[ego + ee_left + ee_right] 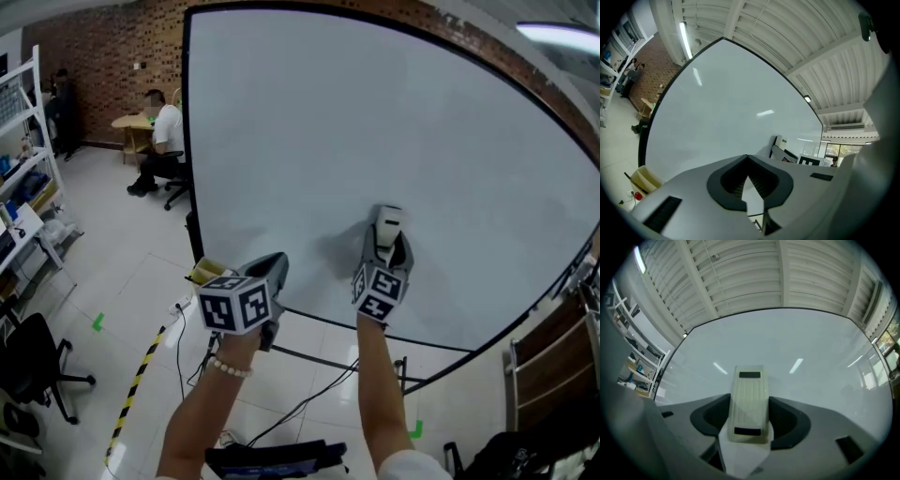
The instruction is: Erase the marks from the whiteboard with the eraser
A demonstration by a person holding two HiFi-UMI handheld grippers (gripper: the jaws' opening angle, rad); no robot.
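Forearms reach up to the whiteboard (375, 112), glossy plain white in a black frame. We hold the right gripper (386, 246) upright at its lower middle, jaws clamped on the eraser (749, 401), a ribbed cream block. Our left gripper (747, 157) hangs by the board's lower left edge, jaw tips together, empty.

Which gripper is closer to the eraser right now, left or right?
Right. The right gripper is shut on the eraser, holding it in front of the whiteboard. The left gripper, shut and empty, sits apart to the eraser's left and lower, near the board's bottom edge.
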